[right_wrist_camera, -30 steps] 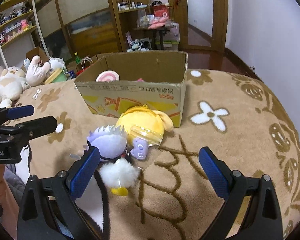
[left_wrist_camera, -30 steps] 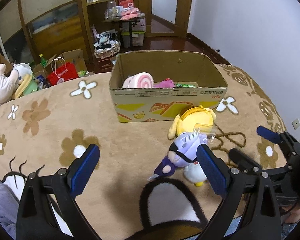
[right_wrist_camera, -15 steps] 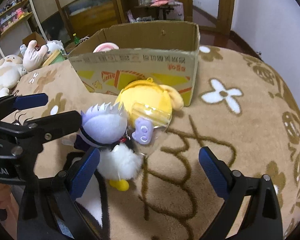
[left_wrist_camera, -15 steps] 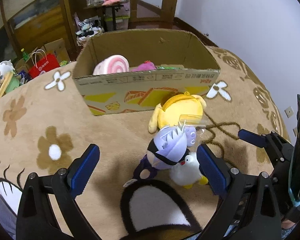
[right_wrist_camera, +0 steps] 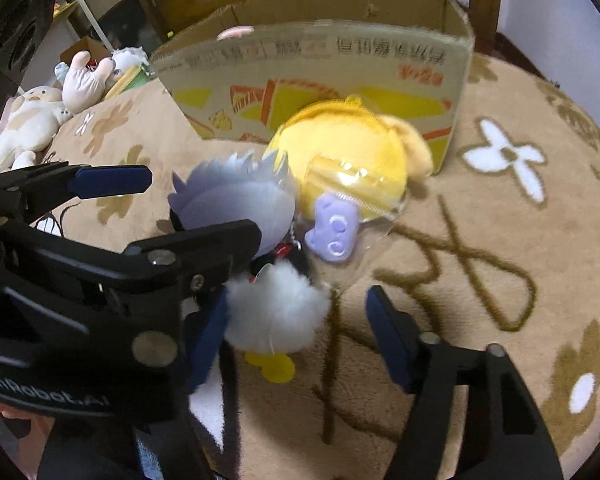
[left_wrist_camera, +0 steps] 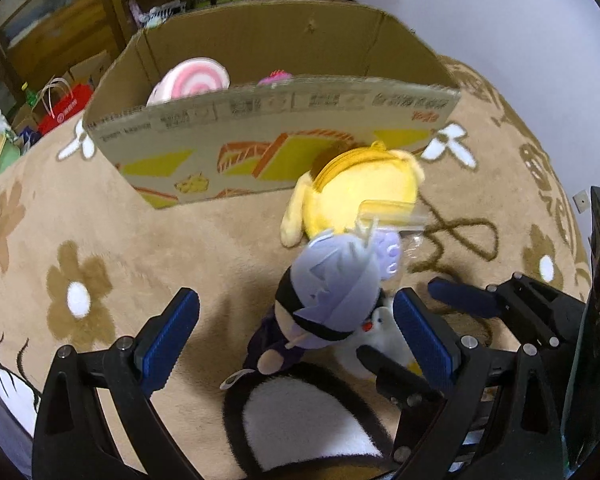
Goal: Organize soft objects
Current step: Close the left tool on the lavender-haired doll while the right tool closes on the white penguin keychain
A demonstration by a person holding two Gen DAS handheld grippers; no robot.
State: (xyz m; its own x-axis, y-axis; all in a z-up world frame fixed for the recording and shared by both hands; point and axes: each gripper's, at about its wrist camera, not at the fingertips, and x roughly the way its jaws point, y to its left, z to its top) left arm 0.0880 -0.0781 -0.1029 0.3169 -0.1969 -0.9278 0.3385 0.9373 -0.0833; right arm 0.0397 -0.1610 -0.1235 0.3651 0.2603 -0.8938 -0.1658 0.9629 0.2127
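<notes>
Item: lavender spiky-haired plush doll [left_wrist_camera: 332, 292], just in front of the open printed cardboard box [left_wrist_camera: 276, 136], touching the yellow round plush [left_wrist_camera: 356, 196]. Light, squashy; pinch your left gripper [left_wrist_camera: 296, 336] across its head. Right gripper [right_wrist_camera: 300, 332] flanks the white fluffy plush [right_wrist_camera: 276, 316]. Both jaws apart.
</notes>
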